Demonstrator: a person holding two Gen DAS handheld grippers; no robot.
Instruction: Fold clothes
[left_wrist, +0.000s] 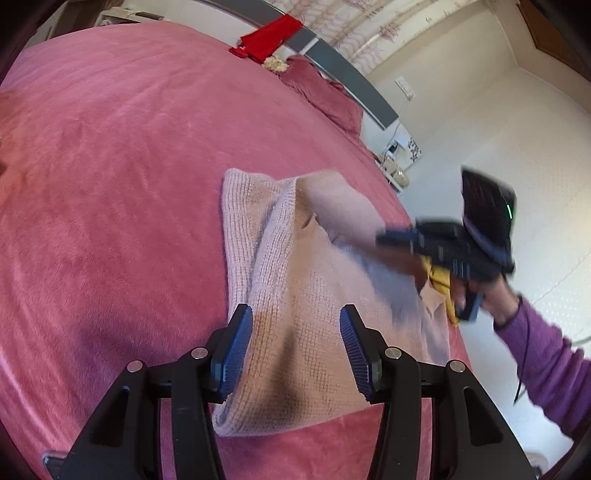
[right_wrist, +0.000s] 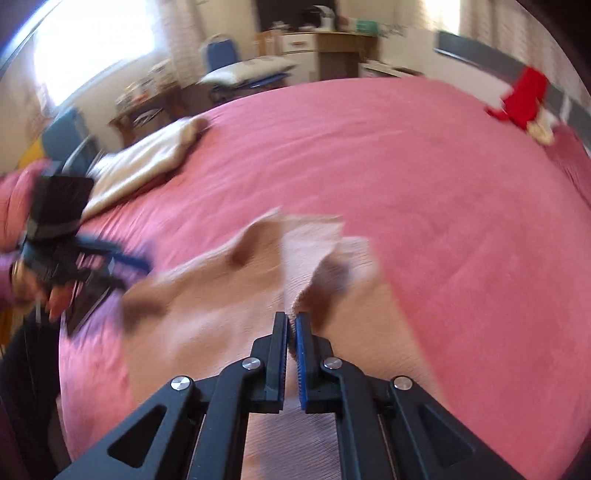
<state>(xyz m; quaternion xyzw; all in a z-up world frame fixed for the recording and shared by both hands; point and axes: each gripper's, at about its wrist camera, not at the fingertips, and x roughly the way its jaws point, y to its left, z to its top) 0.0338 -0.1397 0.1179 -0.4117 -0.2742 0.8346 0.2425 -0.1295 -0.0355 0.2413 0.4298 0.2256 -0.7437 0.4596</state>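
Note:
A pale pink-beige knitted garment (left_wrist: 295, 280) lies partly folded on the pink bed cover (left_wrist: 110, 184). My left gripper (left_wrist: 295, 325) is open just above its near end, with the cloth showing between the fingers. My right gripper (right_wrist: 291, 321) is shut on an edge of the same garment (right_wrist: 221, 295) and holds it lifted. In the left wrist view the right gripper (left_wrist: 391, 240) is at the garment's right side, blurred. In the right wrist view the left gripper (right_wrist: 136, 264) is at the left, blurred.
A second cream garment (right_wrist: 147, 166) lies at the bed's far left edge. A red cloth (left_wrist: 269, 35) hangs on the grey headboard (left_wrist: 351, 74), with pink pillows (left_wrist: 325, 96) below. A desk, chairs and a cushion stand beyond the bed (right_wrist: 369, 147).

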